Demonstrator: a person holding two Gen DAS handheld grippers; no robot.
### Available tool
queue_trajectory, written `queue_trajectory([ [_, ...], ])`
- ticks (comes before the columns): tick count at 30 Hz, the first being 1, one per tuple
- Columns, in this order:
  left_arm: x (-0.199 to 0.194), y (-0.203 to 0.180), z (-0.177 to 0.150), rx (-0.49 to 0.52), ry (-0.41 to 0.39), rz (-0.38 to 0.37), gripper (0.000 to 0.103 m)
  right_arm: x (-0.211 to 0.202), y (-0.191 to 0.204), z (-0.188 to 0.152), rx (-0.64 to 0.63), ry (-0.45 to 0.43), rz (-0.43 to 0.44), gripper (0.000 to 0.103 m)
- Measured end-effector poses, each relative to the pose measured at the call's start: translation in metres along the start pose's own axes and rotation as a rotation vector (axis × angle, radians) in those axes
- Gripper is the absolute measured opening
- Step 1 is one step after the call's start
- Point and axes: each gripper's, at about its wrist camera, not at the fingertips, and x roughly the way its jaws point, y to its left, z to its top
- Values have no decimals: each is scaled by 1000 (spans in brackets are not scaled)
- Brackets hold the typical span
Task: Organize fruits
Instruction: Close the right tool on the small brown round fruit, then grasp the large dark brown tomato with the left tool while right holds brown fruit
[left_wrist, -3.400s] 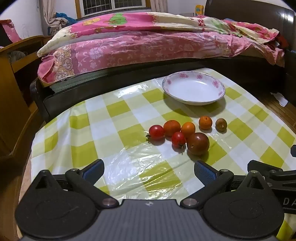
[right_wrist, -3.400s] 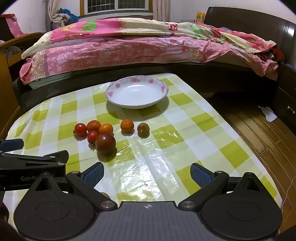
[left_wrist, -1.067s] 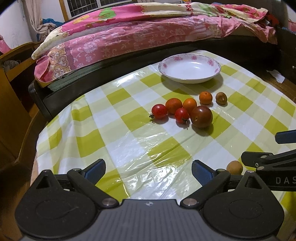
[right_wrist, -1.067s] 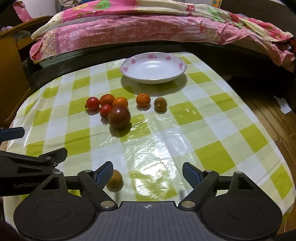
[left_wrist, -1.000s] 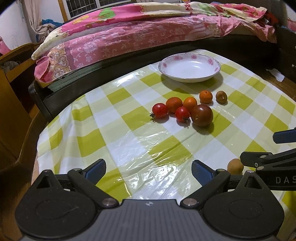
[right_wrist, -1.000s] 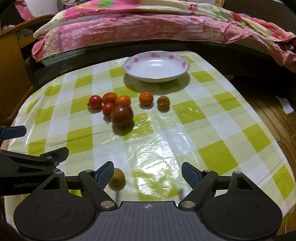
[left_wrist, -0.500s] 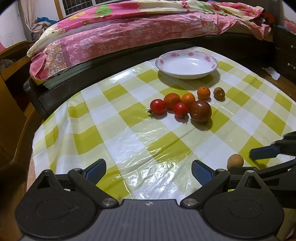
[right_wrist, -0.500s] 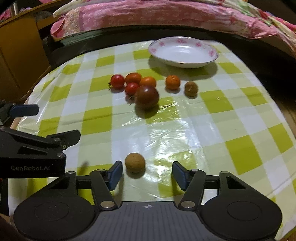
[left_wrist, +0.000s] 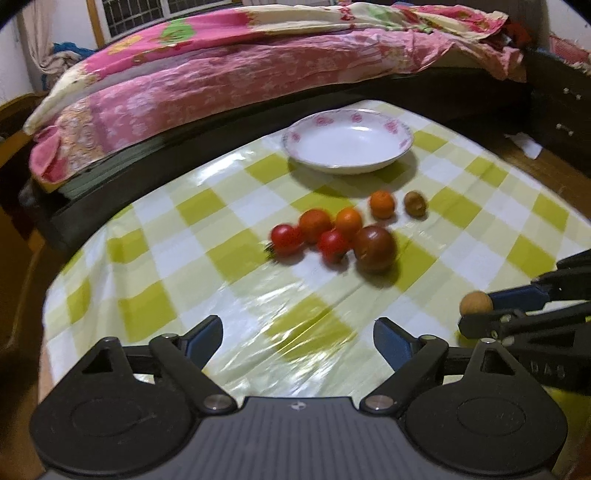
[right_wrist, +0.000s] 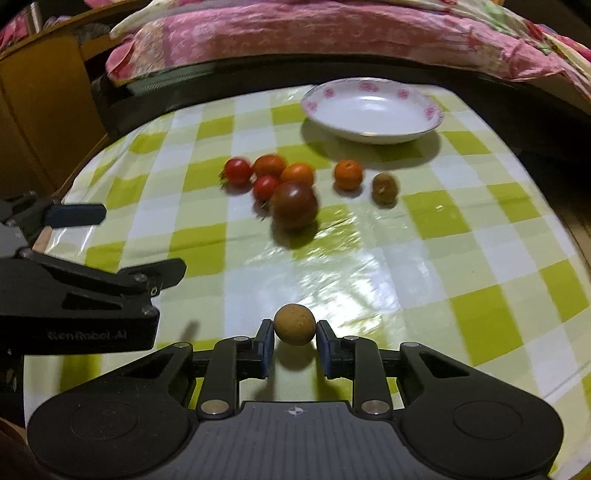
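So we had the right gripper (right_wrist: 294, 345) clamped on a small tan round fruit (right_wrist: 294, 324), a pad against each side of it, near the table's front edge; whether it was lifted off the cloth we couldn't tell. The left gripper (left_wrist: 297, 334) was spread wide with its jaws closing, nothing between them, only green-and-white checked tablecloth (left_wrist: 229, 254) below. Mid-table sat the cluster: two red cherry tomatoes (right_wrist: 237, 171), two orange ones (right_wrist: 297, 173) and a big dark brownish-red tomato (right_wrist: 294, 205), bunched close. Just right of them, apart, were a small orange citrus fruit (right_wrist: 348, 174) and a brown fruit (right_wrist: 385, 188). A white dish with pink flower rim (right_wrist: 373, 110) stood behind the fruit with nothing in it. A bed with pink floral quilt (left_wrist: 229, 74) ran behind the table
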Motion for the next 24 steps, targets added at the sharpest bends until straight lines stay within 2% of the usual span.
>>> queue_trajectory([
  [6, 19, -25, 30, 47, -5, -65, 94, -18, -36, 31, 56, -44, -27, 21],
  [9, 42, -33, 40, 56, 33, -87, 86, -19, -51, 47, 73, -52, -27, 21],
  [15, 77, -29, 44, -19, 104, -115, 75, -6, -64, 67, 93, -46, -7, 21],
  [20, 88, -32, 50, -46, 111, -133, 72, 5, -71, 75, 126, -19, 27, 21],
  [24, 92, -35, 52, -26, 107, -137, 63, 8, -72, 77, 132, -15, 34, 21],
])
